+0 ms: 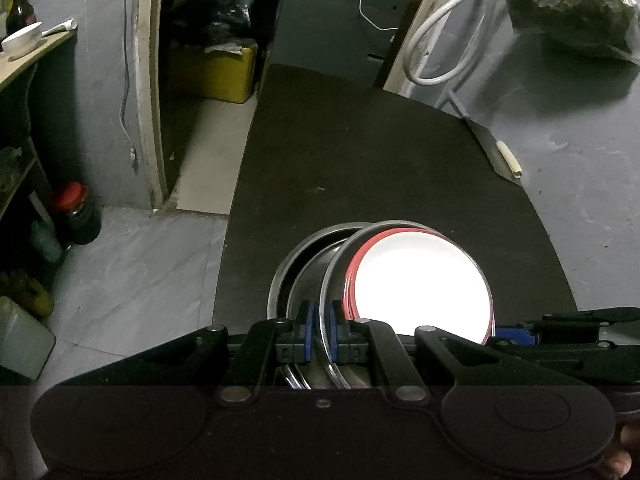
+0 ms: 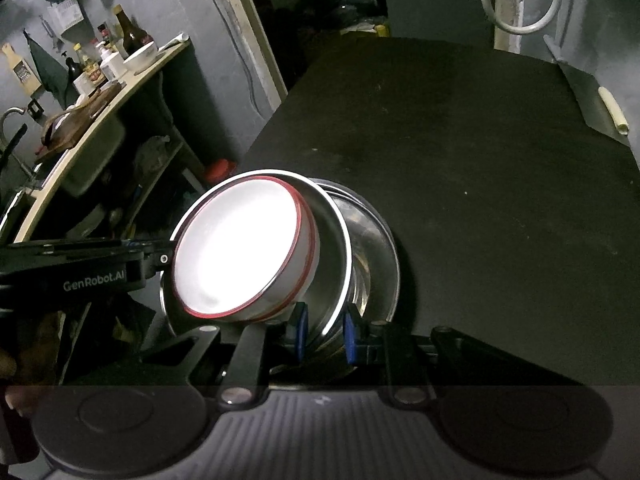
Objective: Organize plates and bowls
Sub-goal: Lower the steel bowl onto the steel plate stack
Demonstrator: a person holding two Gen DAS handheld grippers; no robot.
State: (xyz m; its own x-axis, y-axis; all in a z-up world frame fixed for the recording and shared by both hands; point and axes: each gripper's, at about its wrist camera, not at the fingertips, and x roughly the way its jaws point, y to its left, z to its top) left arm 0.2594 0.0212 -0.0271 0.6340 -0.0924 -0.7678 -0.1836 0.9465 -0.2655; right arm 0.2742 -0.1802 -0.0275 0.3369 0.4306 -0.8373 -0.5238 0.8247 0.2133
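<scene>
Your left gripper (image 1: 320, 330) is clenched on the near rim of a tilted steel plate (image 1: 340, 256), and your right gripper (image 2: 324, 330) is clamped on the opposite rim of that same plate, so it hangs between your two hands. A white red-rimmed bowl (image 1: 424, 284) sits inside the steel plate, sliding toward its lower, left-gripper side. Directly beneath and beyond lies a second steel plate (image 2: 380, 240) on the dark surface (image 1: 360, 152); judged from here, lowering must go straight down onto it.
</scene>
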